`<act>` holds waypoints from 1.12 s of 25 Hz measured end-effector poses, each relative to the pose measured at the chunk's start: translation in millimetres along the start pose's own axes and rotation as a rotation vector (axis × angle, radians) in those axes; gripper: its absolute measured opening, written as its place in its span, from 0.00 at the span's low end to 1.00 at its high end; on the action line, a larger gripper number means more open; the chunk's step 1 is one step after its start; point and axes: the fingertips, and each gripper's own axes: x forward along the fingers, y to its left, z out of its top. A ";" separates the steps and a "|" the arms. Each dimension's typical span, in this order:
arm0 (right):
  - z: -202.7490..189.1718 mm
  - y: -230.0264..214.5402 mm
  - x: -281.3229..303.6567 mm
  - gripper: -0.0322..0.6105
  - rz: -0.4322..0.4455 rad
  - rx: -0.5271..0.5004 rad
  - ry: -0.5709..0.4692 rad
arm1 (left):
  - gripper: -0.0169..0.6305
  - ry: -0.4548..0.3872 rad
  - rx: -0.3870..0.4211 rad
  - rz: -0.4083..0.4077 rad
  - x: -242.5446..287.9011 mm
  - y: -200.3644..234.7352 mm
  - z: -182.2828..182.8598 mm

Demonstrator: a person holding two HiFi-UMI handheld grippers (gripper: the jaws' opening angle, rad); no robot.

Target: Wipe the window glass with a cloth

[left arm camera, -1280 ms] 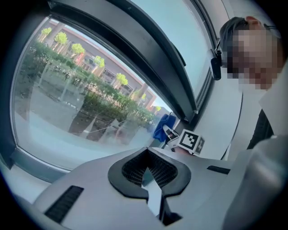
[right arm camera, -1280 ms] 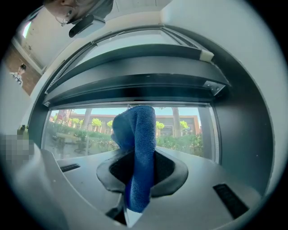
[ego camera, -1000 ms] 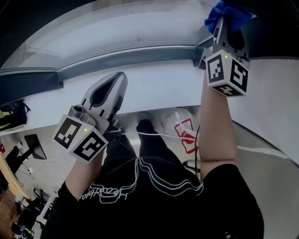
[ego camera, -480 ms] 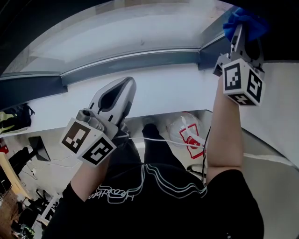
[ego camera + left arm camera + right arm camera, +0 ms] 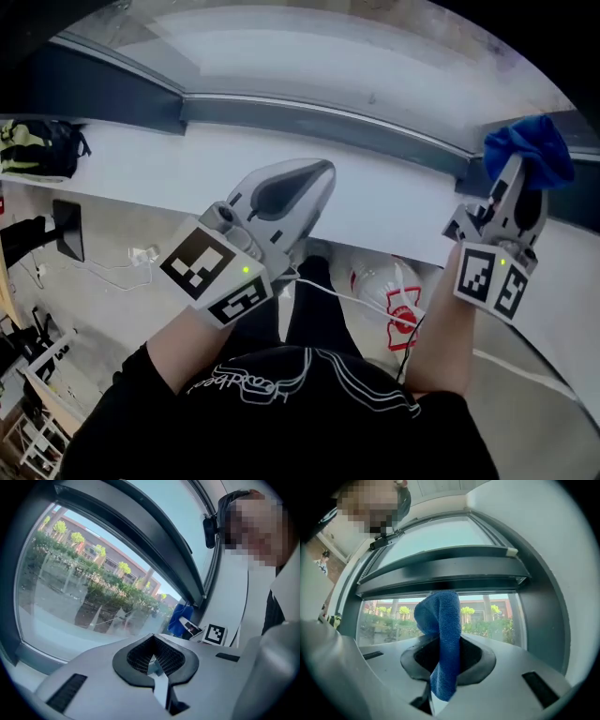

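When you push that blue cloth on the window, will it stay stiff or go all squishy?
Probably floppy: the blue cloth folds over and droops where the right gripper pinches it between its jaws. It looks fluffy, so it would likely squash flat against the window glass and feel light. The shut jaws should keep it from slipping out.

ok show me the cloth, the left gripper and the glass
cloth [image 5: 446, 639], right gripper view, on the fold standing between the jaws
left gripper [image 5: 319, 178], head view, at its shut tips
glass [image 5: 79, 583], left gripper view, on the middle of the pane
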 end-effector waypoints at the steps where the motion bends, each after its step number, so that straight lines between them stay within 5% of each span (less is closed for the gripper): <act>1: -3.1 20.7 2.8 0.16 0.027 0.019 0.007 | 0.04 -0.008 -0.006 0.016 -10.8 10.3 1.8; 17: -18.5 411.0 24.2 0.16 0.483 0.142 0.001 | 0.04 -0.097 -0.057 0.248 -220.2 185.4 28.8; 28: -40.2 585.4 57.6 0.16 0.603 0.110 -0.011 | 0.04 -0.146 -0.108 0.287 -296.4 267.4 30.1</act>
